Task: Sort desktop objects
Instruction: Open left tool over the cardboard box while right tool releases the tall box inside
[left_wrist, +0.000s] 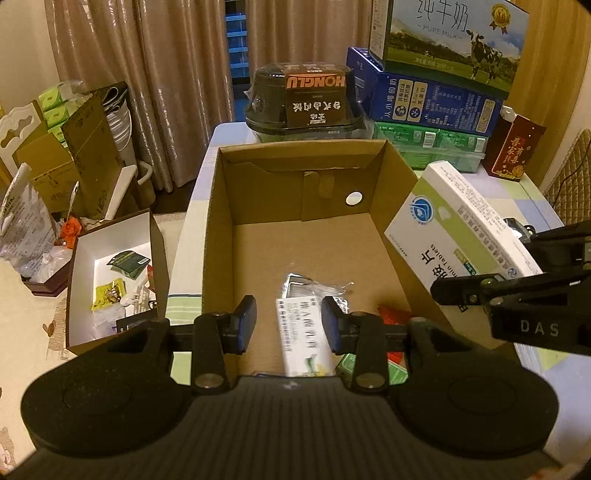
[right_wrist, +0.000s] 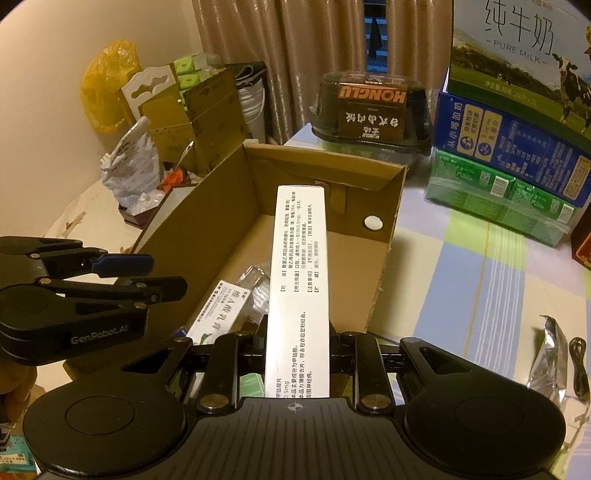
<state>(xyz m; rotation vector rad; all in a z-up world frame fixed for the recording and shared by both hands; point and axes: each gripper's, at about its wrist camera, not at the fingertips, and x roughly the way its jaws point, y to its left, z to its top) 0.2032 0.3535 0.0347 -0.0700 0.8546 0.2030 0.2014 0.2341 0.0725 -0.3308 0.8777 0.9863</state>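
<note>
right gripper grips flat white carton (glossy) | left gripper apparently parted, empty | corrugated box

Tablet box over cardboard box

Checked tablecloth bears open cardboard box, stacked milk cartons, foil pouch

We take this for a lived-in home: beige curtains hang behind the surface with its pastel checked cloth, milk cartons are stacked at its far right corner, and household boxes and bags clutter the floor.
</note>
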